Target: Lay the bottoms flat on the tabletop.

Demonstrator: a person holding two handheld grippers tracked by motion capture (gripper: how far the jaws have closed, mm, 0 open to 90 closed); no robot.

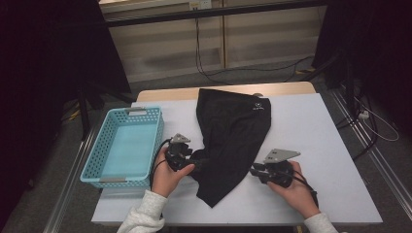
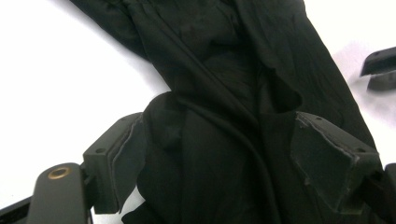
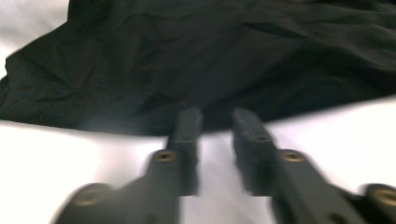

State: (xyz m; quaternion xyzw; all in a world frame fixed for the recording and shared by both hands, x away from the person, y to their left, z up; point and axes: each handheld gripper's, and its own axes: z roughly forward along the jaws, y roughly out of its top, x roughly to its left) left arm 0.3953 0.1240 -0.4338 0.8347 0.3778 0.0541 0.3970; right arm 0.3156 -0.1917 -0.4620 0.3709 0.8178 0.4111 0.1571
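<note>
A black garment (image 1: 233,126) lies crumpled across the middle of the white table (image 1: 316,131), with a small white logo near its far edge. My left gripper (image 1: 200,162) is at the garment's left edge. In the left gripper view my left gripper (image 2: 224,154) is open, its jaws wide apart with a bunched fold of the black cloth (image 2: 210,60) between the pads (image 2: 126,158). My right gripper (image 1: 253,170) points at the garment's right edge. In the right gripper view my right gripper (image 3: 217,116) has its tips at the hem of the cloth (image 3: 210,56), with a narrow gap and nothing between them.
A teal perforated basket (image 1: 127,110) stands at the table's left side, beside my left hand. Bare white table lies to the right of the garment. My right gripper's jaws (image 2: 380,70) show at the far right of the left gripper view. Cables trail on the floor beyond the table.
</note>
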